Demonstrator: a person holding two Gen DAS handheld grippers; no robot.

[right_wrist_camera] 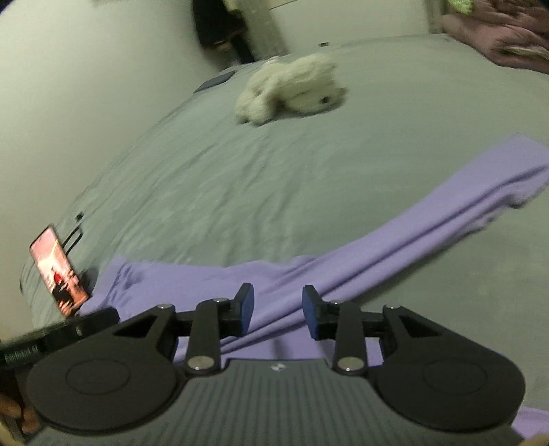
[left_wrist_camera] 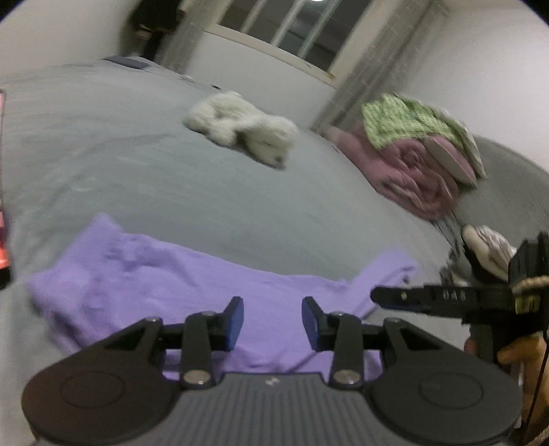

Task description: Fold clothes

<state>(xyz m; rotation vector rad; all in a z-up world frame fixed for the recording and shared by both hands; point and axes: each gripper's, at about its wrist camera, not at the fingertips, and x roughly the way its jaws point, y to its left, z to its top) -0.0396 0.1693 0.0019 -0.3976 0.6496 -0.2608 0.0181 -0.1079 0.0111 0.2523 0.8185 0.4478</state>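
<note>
While both tools (left_wrist_camera: 272,322) (right_wrist_camera: 278,312) hang parted and empty, purple garment (left_wrist_camera: 178,278) flat just beneath them, grey bed (left_wrist_camera: 137,164).

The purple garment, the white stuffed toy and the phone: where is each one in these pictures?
purple garment (left_wrist_camera: 171,284): left wrist view, on its flat middle.
white stuffed toy (right_wrist_camera: 291,91): right wrist view, on its body.
phone (right_wrist_camera: 58,271): right wrist view, on its lit screen.

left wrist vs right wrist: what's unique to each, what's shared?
Left wrist only: window, green checked cloth atop the pink bedding, right gripper seen from the side.
Right wrist only: lit phone propped at the bed's edge.
Both: purple garment lying on the grey bed, white plush toy, pink bedding, and each view's own fingers apart, gripping nothing.
</note>
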